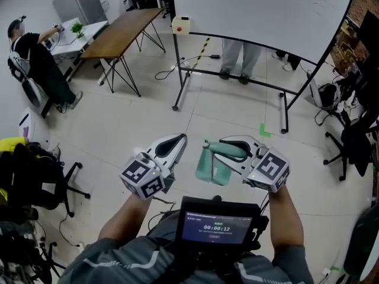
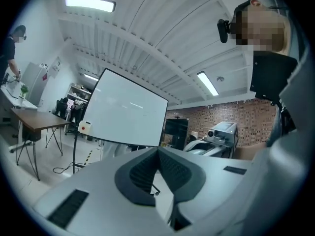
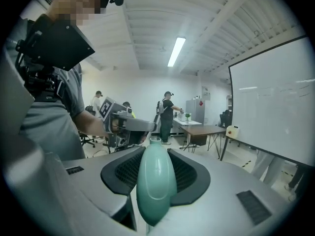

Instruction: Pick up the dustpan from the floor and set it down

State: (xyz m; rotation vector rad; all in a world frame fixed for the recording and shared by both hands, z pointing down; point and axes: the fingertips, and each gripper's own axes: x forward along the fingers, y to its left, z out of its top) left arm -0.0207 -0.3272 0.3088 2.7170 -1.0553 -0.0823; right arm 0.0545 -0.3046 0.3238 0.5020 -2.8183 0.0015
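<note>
- Two grippers sit low in the head view, just beyond a chest-mounted screen (image 1: 216, 226) that is nearest of all, each at the end of a bare forearm.
- At near left, the left gripper (image 1: 177, 139) has its jaws drawn together. Its own view shows the dark pads (image 2: 140, 173) meeting at their tips with nothing between them.
- At near right, the right gripper (image 1: 225, 148) is clamped on the handle of the teal dustpan (image 1: 212, 167) (its own view shows the pads pressing both sides of the rounded handle (image 3: 156, 191)).
- The dustpan hangs in the air clear of the floor (image 1: 148, 117), and its pan lies between the two grippers, just left of the right one.
- A little farther right, a green tape mark (image 1: 263, 130) sits on the floor.
- At the left edge stands a black office chair (image 1: 41, 182).
- Farther off, a large whiteboard (image 1: 260, 10) on a black frame fills the upper right, and the legs of a standing person (image 1: 237, 55) show beneath it.
- At far left, a brown worktop (image 1: 121, 31) stands on thin black legs, and beyond it a seated person (image 1: 35, 55) is at a white desk.
</note>
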